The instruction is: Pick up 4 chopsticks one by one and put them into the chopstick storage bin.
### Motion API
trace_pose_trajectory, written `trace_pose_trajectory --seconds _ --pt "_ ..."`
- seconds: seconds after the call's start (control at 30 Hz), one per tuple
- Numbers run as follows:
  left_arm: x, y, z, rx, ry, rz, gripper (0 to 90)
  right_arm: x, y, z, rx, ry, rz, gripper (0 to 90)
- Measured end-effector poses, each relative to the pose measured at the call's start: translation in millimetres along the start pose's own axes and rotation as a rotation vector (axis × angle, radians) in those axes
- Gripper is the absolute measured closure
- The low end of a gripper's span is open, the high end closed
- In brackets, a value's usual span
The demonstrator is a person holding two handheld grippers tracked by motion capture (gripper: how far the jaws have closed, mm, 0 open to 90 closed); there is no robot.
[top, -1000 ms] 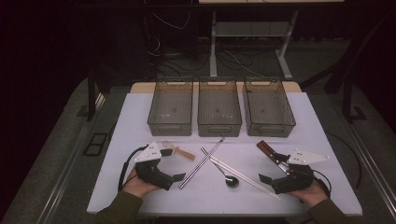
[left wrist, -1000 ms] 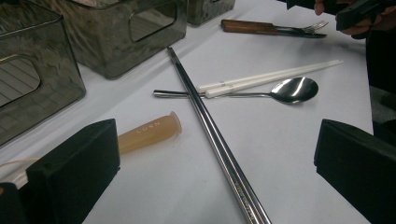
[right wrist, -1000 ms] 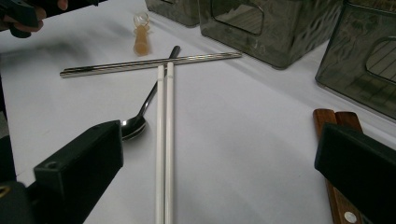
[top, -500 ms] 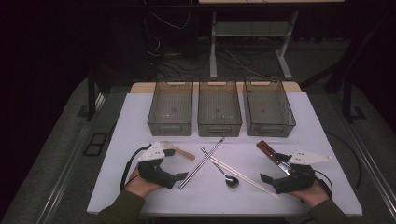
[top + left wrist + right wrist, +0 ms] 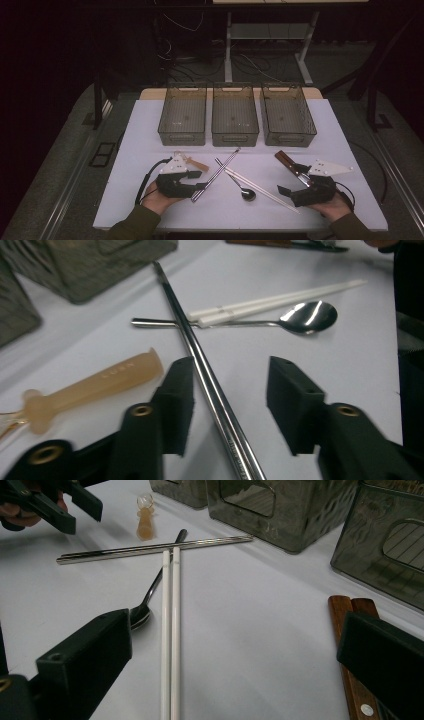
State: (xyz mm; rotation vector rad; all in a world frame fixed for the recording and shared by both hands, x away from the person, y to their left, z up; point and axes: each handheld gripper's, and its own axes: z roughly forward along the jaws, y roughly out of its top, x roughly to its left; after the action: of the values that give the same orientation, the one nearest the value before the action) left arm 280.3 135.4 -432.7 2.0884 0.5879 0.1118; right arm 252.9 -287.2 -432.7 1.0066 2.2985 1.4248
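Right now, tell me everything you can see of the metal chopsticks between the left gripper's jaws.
The metal chopsticks are a shiny silver pair lying flat and side by side on the white table, running diagonally toward the middle bin. Their far part crosses over the spoon handle and passes the ends of the white chopsticks. The near end lies between the jaws of the left gripper, which have just been closing; gaps remain on both sides, so the pads do not yet press them.

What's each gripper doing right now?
Left gripper: open, jaws just closing around the metal chopsticks, not yet gripping.
Right gripper: open, holding nothing.
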Motion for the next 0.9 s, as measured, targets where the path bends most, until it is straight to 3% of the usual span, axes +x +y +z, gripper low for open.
trace_pose_trajectory --seconds 0.17,0.23,0.37,0.4,0.5,0.77,0.9 --pt "-2.5 0.5 7.0 0.029 -0.034 0.007 71.5 0.8 -0.2 -0.2 -0.002 -0.002 -0.002 1.3" --pt "-3.6 0.0 10.9 0.068 -0.049 0.022 75.4 0.9 -0.4 0.2 0.0 -0.003 -0.002 1.3" --pt "-4.6 -0.6 14.2 0.093 -0.057 0.027 82.0 0.5 -0.7 0.9 0.003 -0.005 0.001 1.3" --pt "-5.0 -0.7 16.2 0.126 -0.037 0.03 83.6 0.6 -0.7 0.8 0.004 -0.004 0.0 1.3" --pt "-4.6 -1.6 18.5 0.155 -0.046 0.026 88.2 0.4 -0.9 1.2 0.004 -0.005 -0.002 1.3" --pt "-7.5 -1.6 22.1 0.182 -0.076 0.04 89.2 0.2 -1.4 1.8 0.01 -0.011 0.009 1.3" --pt "-9.6 -1.7 25.5 0.222 -0.064 0.066 89.2 0.5 -1.4 2.0 0.011 -0.011 0.008 1.3"
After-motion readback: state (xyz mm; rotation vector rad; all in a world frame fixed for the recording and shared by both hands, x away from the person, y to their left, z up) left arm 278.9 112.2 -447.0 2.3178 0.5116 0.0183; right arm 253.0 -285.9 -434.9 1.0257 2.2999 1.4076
